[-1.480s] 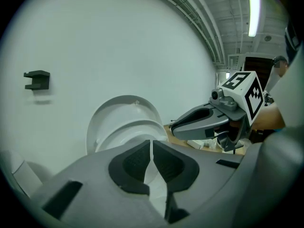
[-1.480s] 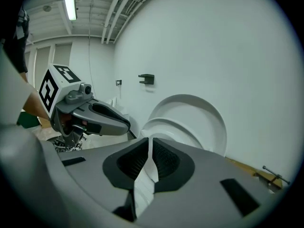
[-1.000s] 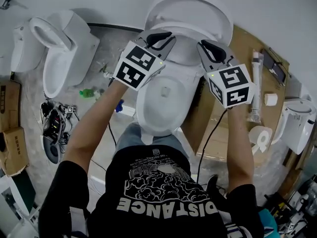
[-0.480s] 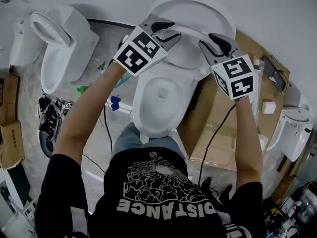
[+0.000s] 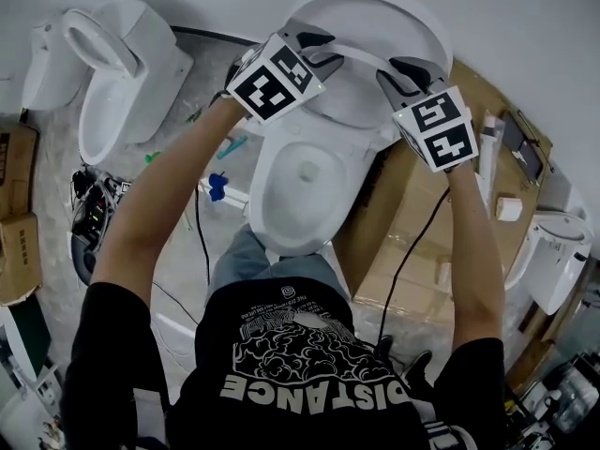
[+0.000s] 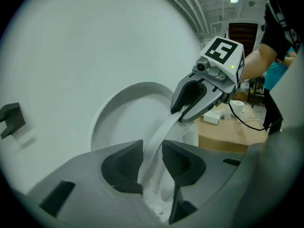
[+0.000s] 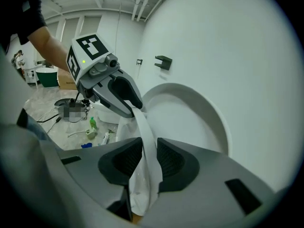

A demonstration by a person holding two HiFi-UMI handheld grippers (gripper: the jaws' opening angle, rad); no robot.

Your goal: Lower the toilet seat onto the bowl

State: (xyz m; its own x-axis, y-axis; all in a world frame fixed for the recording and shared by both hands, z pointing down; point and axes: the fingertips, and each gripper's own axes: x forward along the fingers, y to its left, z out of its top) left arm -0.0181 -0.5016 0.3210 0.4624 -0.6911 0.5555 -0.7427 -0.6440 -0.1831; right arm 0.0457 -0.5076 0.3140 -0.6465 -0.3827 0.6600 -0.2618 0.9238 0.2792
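Toilet seat [image 5: 361,56] being held tilted up over bowl [image 5: 305,172], in front of raised lid [image 5: 375,12]. Rim being squeezed by right gripper [image 5: 412,71], jaws just closing on it. Left gripper [image 5: 317,50] jaws just being opened wide, rim between, not pressed. Seat being judged hard, smooth, slippery, hinged. Best held at top rim, both sides.

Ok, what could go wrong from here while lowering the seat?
The left hand-held gripper has just opened its jaws, which only straddle the toilet seat with a gap, so that side could slip and the seat drop onto the bowl. The right hand-held gripper, jaws just closing onto the thin rim, may carry the raised seat alone and twist it.
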